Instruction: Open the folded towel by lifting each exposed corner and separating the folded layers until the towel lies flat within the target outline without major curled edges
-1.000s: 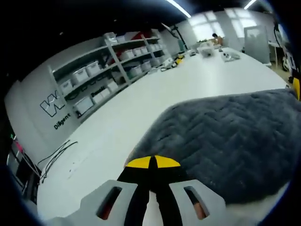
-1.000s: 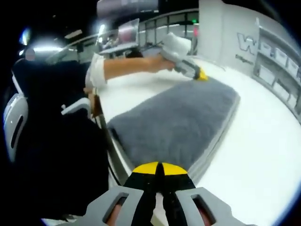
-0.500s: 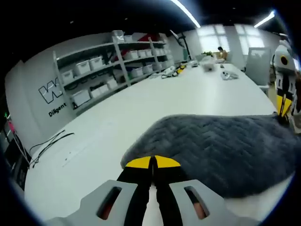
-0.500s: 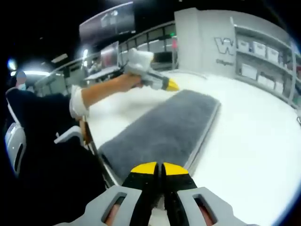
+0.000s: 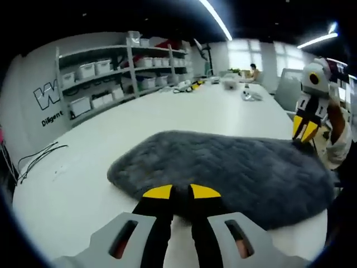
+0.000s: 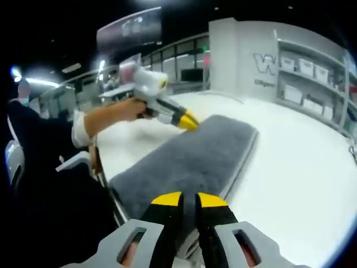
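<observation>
Left hand-held gripper (image 5: 181,192) points forward, yellow-tipped jaws slightly parted. Right hand-held gripper (image 6: 189,200) likewise shows a narrow gap. The left hand (image 6: 129,109) grips its tool, forearm outstretched.

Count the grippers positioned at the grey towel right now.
2. The left gripper sits at one end of the towel; the right gripper is at the opposite end, both with jaws slightly parted.

Left gripper view low over one end of the folded grey towel (image 5: 234,173), looking along it toward the wall shelving (image 5: 106,78), right gripper view close at the towel's opposite end (image 6: 189,162), facing back, both sharing the towel and white table (image 5: 184,114).
</observation>
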The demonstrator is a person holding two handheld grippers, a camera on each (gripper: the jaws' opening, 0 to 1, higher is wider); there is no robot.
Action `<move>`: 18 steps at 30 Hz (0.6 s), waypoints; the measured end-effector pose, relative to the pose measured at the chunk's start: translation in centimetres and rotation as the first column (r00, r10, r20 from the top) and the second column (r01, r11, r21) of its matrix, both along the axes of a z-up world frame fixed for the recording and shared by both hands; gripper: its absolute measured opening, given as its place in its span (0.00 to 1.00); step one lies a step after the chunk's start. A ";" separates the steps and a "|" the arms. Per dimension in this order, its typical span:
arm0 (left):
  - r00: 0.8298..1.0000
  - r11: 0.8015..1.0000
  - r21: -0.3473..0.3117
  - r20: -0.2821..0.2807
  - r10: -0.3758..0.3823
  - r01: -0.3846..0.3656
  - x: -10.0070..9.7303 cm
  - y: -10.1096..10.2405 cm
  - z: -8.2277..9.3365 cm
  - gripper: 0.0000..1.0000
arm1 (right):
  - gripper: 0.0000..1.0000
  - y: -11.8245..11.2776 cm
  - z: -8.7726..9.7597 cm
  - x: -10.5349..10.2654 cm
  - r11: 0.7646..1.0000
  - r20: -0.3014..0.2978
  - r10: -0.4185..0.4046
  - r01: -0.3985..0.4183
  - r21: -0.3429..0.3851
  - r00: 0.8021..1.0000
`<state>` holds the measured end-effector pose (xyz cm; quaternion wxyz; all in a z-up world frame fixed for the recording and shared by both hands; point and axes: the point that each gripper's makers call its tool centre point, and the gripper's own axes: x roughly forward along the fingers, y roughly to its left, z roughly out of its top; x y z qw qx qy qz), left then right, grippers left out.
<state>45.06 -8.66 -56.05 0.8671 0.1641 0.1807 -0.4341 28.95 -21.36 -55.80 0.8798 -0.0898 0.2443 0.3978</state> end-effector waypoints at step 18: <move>1.000 1.000 -0.005 -0.008 0.016 -0.016 -1.8 -0.2 -2.5 0.04 | 0.02 0.0 -3.2 0.1 0.999 -0.097 0.000 -0.004 -0.040 0.995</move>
